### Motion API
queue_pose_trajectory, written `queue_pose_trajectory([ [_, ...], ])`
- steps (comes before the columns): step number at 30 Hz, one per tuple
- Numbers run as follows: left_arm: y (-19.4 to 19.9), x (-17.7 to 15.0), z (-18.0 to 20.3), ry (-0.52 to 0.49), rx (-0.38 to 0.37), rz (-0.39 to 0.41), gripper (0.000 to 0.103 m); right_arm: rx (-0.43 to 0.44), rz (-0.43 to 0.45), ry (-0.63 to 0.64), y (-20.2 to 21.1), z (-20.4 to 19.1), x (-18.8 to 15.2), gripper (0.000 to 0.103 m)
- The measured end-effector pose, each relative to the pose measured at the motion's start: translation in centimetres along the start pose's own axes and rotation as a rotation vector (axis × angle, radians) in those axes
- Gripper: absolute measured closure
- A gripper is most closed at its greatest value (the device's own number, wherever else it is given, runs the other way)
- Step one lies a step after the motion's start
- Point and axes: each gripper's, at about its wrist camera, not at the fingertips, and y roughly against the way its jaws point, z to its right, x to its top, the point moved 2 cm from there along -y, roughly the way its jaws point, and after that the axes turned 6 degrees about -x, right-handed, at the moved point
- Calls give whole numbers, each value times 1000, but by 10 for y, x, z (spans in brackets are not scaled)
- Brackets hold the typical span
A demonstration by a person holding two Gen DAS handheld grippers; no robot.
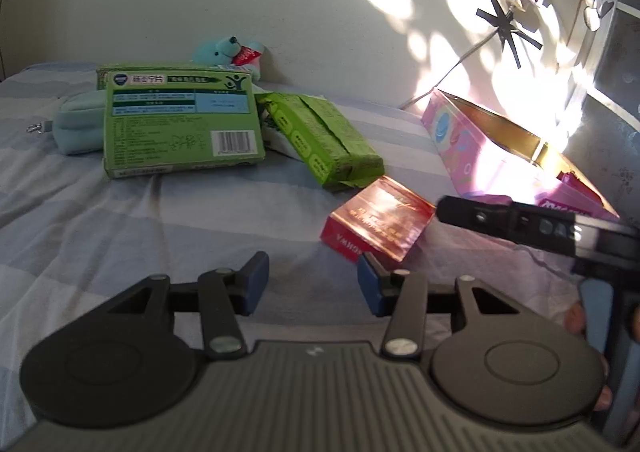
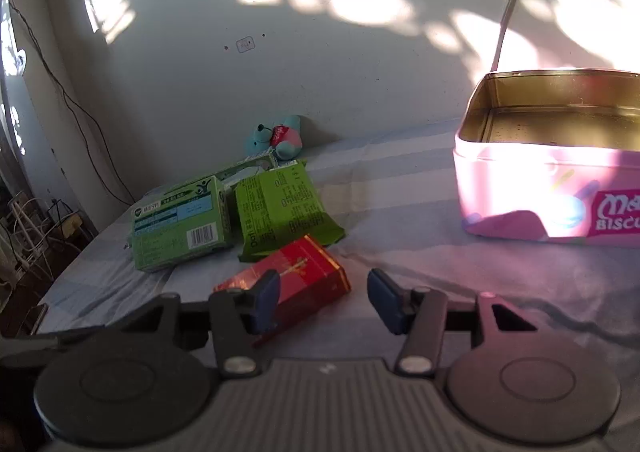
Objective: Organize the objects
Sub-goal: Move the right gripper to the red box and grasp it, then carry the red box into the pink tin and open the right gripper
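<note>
So this looked like the pick-up stage, nothing was packed yet. The shiny red rectangular carton [image 2: 296, 276] lay flat on the striped blue bedsheet [image 2: 400, 187], just in front of the two green cardboard boxes [image 2: 182, 223]. The right gripper [image 2: 324, 298] was spread wide and empty, its left finger overlapping the carton. The left gripper [image 1: 312, 284] was wide and empty too. The open pink biscuit tin [image 2: 520, 191] sat off to the right, looking empty inside. Next move, I'd guess: straddle the carton, squeeze, carry it to the tin
</note>
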Motion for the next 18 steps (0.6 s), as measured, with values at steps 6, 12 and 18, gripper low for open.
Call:
queue_pose_trajectory([
  [6, -16, 12, -8, 94, -136, -57, 54, 99, -111, -109, -30, 6, -1, 68],
  [12, -4, 16, -47, 173, -195, -67, 56, 96, -35, 106, 29, -27, -42, 65],
  [18, -16, 22, -42, 136, -222, -108, 56, 43, -71, 244, 14, -45, -37, 52],
])
